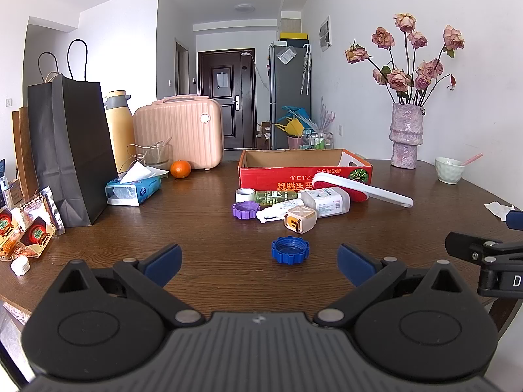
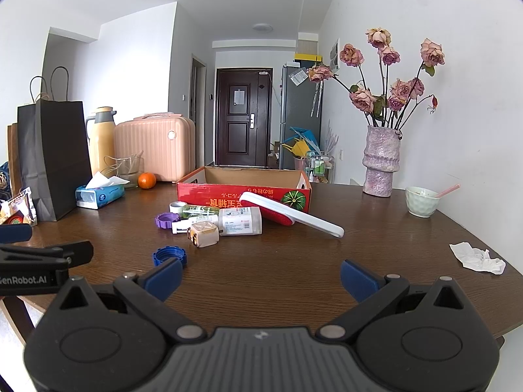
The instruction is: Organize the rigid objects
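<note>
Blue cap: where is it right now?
The blue cap lies alone on the wooden table, between the open left tool's fingers and nearer than the beige cube; in the right wrist view it sits low-left.

Dark brown wooden table (image 2: 294, 274): grained, with a soft sheen. Red printed cardboard box (image 2: 209, 192) matt outside, raw brown inside; blue ridged plastic cap (image 1: 290, 250) and purple ridged plastic cap (image 1: 245, 210) smooth, slightly glossy. Pink rough-textured ceramic vase (image 2: 380, 160) lumpy and dull; black paper bag (image 1: 72, 150) matt and creased.
</note>
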`<state>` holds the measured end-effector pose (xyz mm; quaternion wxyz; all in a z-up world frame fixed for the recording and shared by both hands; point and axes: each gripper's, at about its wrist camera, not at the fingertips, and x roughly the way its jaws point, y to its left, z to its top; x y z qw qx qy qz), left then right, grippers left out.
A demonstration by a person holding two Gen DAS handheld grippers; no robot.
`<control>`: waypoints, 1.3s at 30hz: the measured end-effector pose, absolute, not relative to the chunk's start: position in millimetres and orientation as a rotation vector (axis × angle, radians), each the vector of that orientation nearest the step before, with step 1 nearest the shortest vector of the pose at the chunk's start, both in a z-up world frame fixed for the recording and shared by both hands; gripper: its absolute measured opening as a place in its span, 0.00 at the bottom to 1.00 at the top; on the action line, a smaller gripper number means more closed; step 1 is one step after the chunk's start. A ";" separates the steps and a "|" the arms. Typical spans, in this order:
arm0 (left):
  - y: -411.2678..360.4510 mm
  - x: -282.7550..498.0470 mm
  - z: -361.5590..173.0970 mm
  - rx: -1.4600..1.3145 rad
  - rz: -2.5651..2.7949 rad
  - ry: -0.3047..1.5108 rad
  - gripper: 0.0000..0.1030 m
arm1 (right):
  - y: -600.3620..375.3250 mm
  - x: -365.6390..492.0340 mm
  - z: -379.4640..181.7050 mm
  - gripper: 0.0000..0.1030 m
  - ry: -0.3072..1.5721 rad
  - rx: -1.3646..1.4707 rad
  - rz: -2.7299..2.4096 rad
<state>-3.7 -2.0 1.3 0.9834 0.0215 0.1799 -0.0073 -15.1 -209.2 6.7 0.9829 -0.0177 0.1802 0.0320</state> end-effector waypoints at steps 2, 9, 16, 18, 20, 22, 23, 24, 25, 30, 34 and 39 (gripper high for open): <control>-2.0 -3.8 1.3 0.044 -0.014 0.361 1.00 | -209.5 -15.0 7.0 1.00 0.362 -0.036 0.065; -3.7 -4.1 1.4 0.047 -0.013 0.367 1.00 | -208.4 -14.7 4.5 1.00 0.365 -0.034 0.066; -8.0 7.4 -4.2 0.037 -0.016 0.383 1.00 | -209.9 -6.7 1.2 1.00 0.373 -0.039 0.076; -9.5 13.5 -6.5 0.039 -0.020 0.391 1.00 | -212.7 -2.3 1.2 1.00 0.375 -0.036 0.077; -11.4 20.4 -9.4 0.045 -0.021 0.401 1.00 | -214.9 3.2 -0.3 1.00 0.382 -0.031 0.076; -13.3 26.7 -12.2 0.049 -0.025 0.410 1.00 | -216.4 9.2 -2.1 1.00 0.390 -0.027 0.077; -13.8 30.1 -13.5 0.049 -0.027 0.415 1.00 | -217.0 12.0 -3.0 1.00 0.394 -0.026 0.077; -14.3 34.2 -15.1 0.048 -0.028 0.421 1.00 | -217.5 14.9 -3.9 1.00 0.397 -0.024 0.077; -14.0 38.1 -16.4 0.047 -0.031 0.429 1.00 | -218.1 18.0 -4.8 1.00 0.400 -0.023 0.079; -15.4 57.5 -22.7 0.048 -0.030 0.459 1.00 | -221.1 34.4 -7.9 1.00 0.415 -0.017 0.091; -17.6 73.3 -26.9 0.053 -0.029 0.480 1.00 | -221.9 49.5 -10.9 1.00 0.431 -0.012 0.099; -21.1 95.8 -33.4 0.058 -0.026 0.515 1.00 | -222.2 69.3 -16.6 1.00 0.459 -0.008 0.103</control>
